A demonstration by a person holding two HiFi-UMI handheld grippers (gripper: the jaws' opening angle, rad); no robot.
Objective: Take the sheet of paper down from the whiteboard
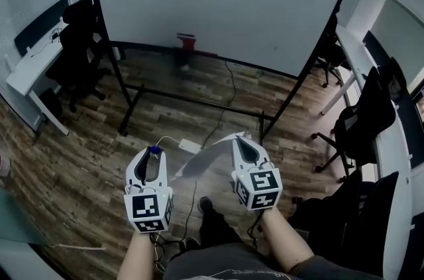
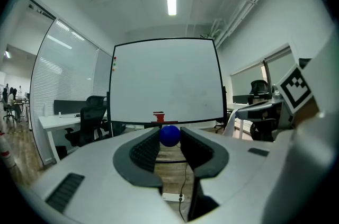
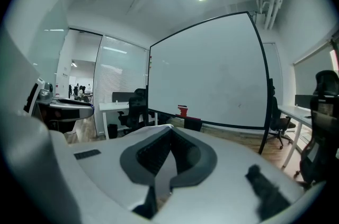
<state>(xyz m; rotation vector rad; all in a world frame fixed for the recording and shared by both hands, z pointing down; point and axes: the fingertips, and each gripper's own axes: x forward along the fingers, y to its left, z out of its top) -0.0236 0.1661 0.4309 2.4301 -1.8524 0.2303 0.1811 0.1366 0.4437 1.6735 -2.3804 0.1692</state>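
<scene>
Head view: steeply down, well back from the large black-framed white whiteboard (image 1: 225, 0); my two gripper views face it near-level, sharing it.

**Handheld two-jaw grippers, one pair, with wearer's clothing**

Left gripper (image 1: 151, 163) and right gripper (image 1: 243, 147): white moulded shells, each tapered forward into two jaws. The jaws are lined with dark grey ribbed pads (image 2: 145, 150). A ribbed vent slot (image 2: 66, 191) is set into the shell beside the jaws. At the rear of each is fitted a white marker cube (image 1: 150, 211), printed with black square patterns. Worn: a grey garment (image 1: 212, 267) and, behind the right gripper, a dark sleeve (image 1: 321, 269).
</scene>
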